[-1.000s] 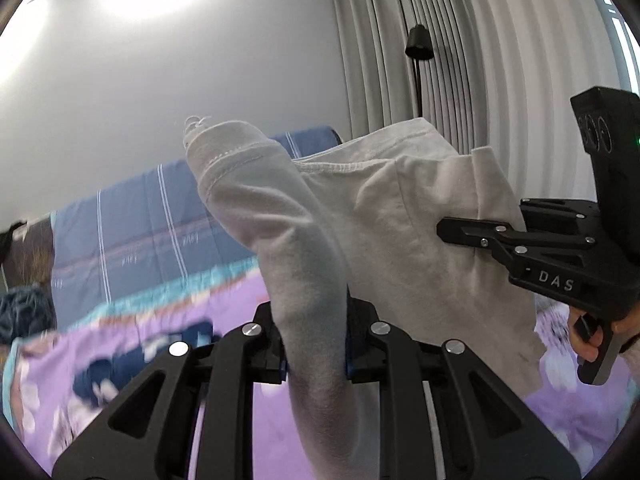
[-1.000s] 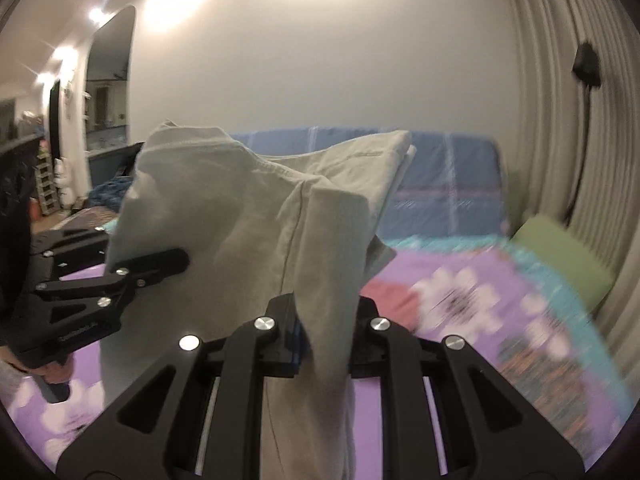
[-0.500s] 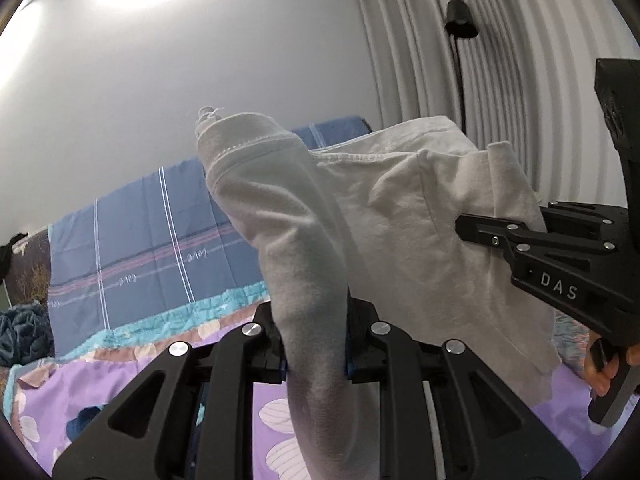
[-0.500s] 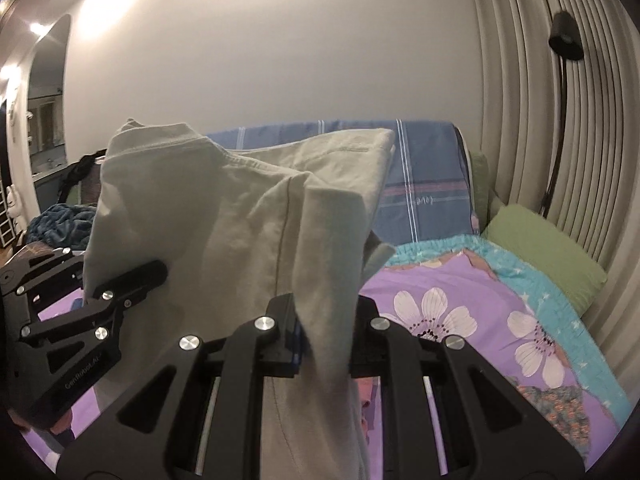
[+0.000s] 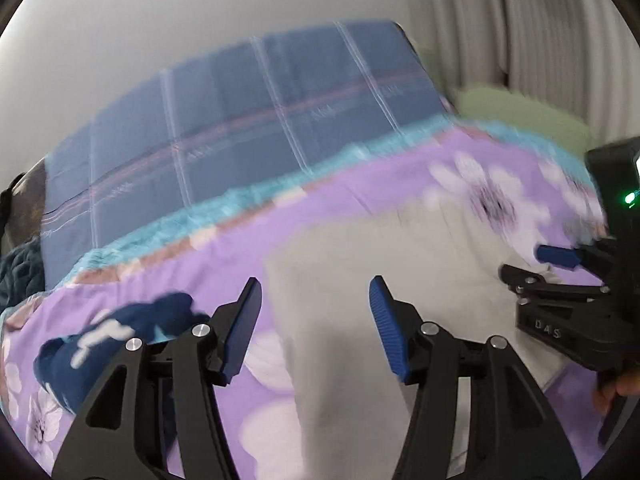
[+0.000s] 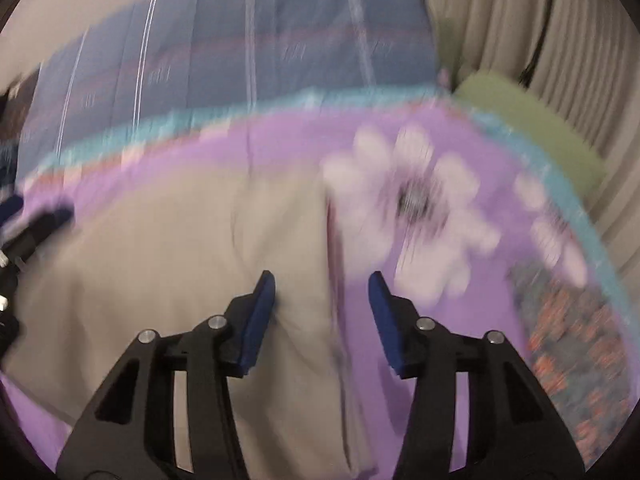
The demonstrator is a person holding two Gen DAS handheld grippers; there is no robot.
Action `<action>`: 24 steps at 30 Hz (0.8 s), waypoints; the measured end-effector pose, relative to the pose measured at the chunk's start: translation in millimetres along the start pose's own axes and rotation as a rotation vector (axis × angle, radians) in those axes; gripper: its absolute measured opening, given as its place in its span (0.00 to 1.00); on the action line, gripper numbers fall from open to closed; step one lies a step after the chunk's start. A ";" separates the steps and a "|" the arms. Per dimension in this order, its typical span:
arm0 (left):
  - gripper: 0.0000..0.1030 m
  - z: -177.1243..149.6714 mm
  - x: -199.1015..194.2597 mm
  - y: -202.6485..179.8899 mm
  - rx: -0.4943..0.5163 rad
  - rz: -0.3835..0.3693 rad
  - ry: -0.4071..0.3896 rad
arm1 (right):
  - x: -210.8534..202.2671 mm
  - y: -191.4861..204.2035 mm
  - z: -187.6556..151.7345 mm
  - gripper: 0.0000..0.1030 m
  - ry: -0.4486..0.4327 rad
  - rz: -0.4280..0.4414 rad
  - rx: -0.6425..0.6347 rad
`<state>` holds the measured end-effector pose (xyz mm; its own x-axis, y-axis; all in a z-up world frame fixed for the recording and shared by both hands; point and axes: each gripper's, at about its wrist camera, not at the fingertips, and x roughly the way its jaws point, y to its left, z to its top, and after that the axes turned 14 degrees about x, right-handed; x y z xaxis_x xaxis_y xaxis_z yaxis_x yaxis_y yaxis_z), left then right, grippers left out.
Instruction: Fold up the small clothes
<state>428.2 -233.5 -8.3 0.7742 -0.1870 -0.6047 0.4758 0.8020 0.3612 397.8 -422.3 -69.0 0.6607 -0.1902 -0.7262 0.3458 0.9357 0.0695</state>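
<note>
Left gripper (image 5: 316, 312) released, right gripper (image 6: 322, 304) released; I see beige garment (image 6: 180, 248) flat on purple bedspread (image 5: 340, 200) at 12 o'clock, likely spread for folding.

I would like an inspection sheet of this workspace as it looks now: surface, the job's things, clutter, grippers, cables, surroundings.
Surface: purple floral bedspread with a teal border; picture blurred.
Job's things: beige cloth garment lying spread on the bedspread.
Clutter: dark navy printed cloth left of the garment.
Grippers: left gripper open above the garment's left edge; right gripper open above its right edge.
Cables: nothing seen.
Surroundings: blue striped headboard cover, green pillow, pale pleated curtain, plain wall.
</note>
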 end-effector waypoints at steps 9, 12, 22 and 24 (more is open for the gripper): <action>0.52 -39.1 -3.1 -30.6 0.046 -0.017 0.051 | -37.9 -7.7 -27.7 0.58 -0.071 -0.104 -0.045; 0.58 -50.1 -40.2 -34.9 0.003 -0.074 0.010 | -76.2 -24.9 -49.6 0.64 -0.076 -0.031 0.020; 0.88 -77.2 -175.0 -66.4 -0.037 -0.093 -0.158 | -219.1 -53.3 -117.7 0.83 -0.223 -0.013 0.023; 0.92 -79.7 -202.8 -71.4 -0.044 -0.081 -0.185 | -247.6 -57.4 -127.9 0.87 -0.262 -0.023 0.031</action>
<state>204.0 -207.6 32.0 0.7994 -0.3496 -0.4886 0.5242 0.8032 0.2829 129.1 -390.9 19.3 0.8013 -0.2853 -0.5259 0.3802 0.9215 0.0794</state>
